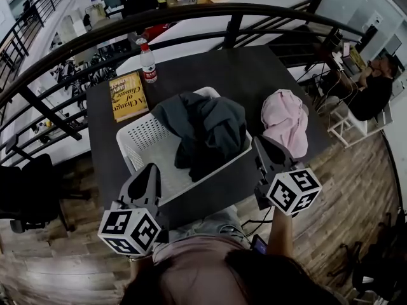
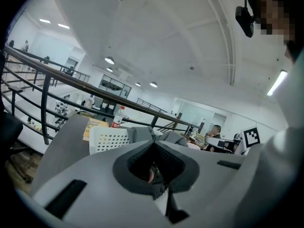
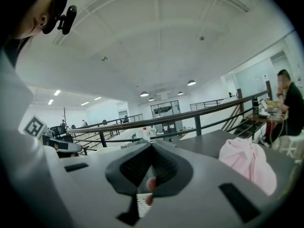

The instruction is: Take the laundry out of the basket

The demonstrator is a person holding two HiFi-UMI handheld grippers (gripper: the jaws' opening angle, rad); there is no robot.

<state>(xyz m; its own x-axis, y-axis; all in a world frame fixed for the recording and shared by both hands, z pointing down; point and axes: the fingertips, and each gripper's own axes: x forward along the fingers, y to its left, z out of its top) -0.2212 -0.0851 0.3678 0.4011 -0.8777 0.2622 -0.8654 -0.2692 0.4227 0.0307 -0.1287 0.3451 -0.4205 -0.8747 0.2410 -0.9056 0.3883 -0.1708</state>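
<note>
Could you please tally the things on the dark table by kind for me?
Garments: 2 (dark grey heap in the basket, counted as one; pink garment beside it)
Baskets: 1
Book: 1
Bottle: 1
Total: 5

A dark table (image 1: 254,75) stands on wood flooring (image 1: 356,189) beside a curved black railing (image 1: 191,10), under a white ceiling (image 2: 156,32).
</note>
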